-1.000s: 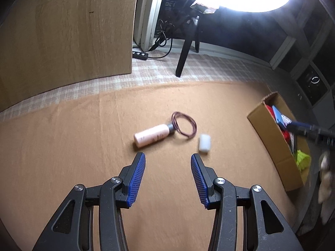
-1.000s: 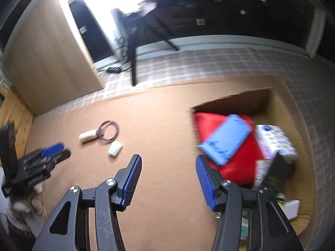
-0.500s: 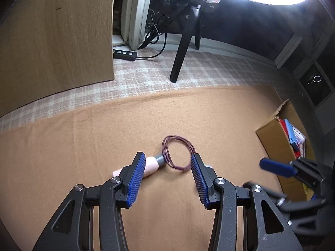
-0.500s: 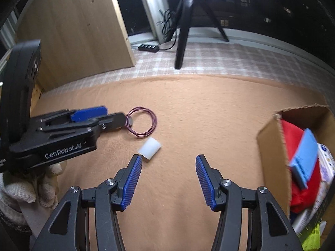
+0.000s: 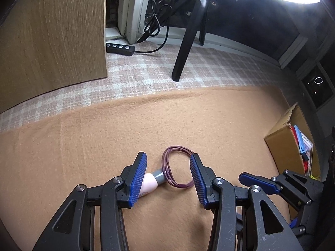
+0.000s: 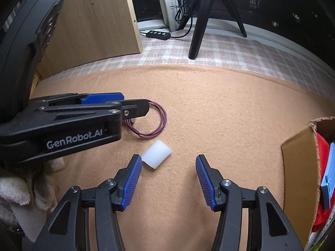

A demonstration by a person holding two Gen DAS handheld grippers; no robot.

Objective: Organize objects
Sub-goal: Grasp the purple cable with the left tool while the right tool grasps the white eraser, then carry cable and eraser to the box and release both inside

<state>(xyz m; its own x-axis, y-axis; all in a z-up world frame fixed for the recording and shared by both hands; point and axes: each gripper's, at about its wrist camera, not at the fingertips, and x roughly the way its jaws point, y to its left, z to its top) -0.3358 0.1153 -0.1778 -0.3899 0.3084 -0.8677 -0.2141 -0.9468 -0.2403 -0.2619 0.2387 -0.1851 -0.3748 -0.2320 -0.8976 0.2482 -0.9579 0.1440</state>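
My left gripper (image 5: 167, 179) is closing around the purple wire coil (image 5: 178, 167) and the pink bottle (image 5: 149, 185) on the tan blanket (image 5: 104, 136), neither pinched yet. My right gripper (image 6: 168, 179) hangs spread over the white cap (image 6: 157, 154), near the cardboard box (image 6: 299, 167).

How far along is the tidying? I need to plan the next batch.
Done: cardboard box already holds several items. In hand: nothing gripped; left hand-held gripper is closing around the pink bottle and purple wire loop. Left: those, plus the white plastic cap.
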